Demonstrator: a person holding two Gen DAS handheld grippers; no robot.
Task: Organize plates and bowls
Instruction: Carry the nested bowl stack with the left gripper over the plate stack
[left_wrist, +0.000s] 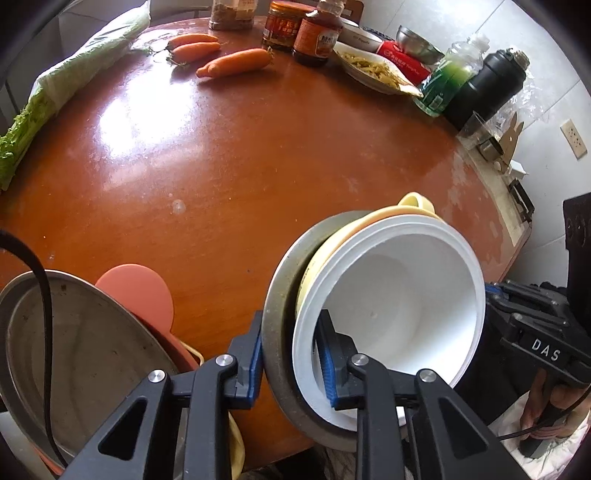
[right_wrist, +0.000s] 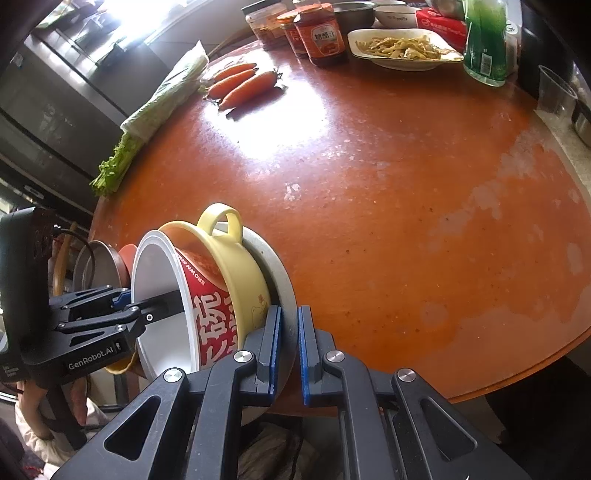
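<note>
- A nested stack was held on edge, tilted off the near edge of the round orange table (right_wrist: 406, 206): a white paper bowl (left_wrist: 391, 306) with red lettering sat inside a yellow handled bowl (right_wrist: 236, 273), which sat against a grey metal plate (left_wrist: 275, 306).
- The left claw (left_wrist: 290, 363) was closed over the stack's rim at 6 o'clock in the left wrist view, one blue pad (left_wrist: 255, 354) behind the metal plate and the other inside the white bowl.
- The right claw (right_wrist: 288, 354) pinched the edge of the same metal plate at 6 o'clock in its own view, its jaws nearly together around the thin rim.
- At 8 o'clock in the left view a second group sat near the table edge: a large steel plate (left_wrist: 85, 354) leaning over a salmon-pink dish (left_wrist: 142, 291).
- It could not be told whether that group was finished or waiting to be joined.
- By the look of things, the gathering and nesting of these three pieces was done; setting the stack down remained.
- At 12 to 2 o'clock a plate of food (right_wrist: 402, 50), a small white bowl (right_wrist: 395, 16) and a steel bowl (left_wrist: 419, 46) sat among jars, carrots (left_wrist: 236, 62) and a green bottle (right_wrist: 485, 40), apparently not yet sorted.
</note>
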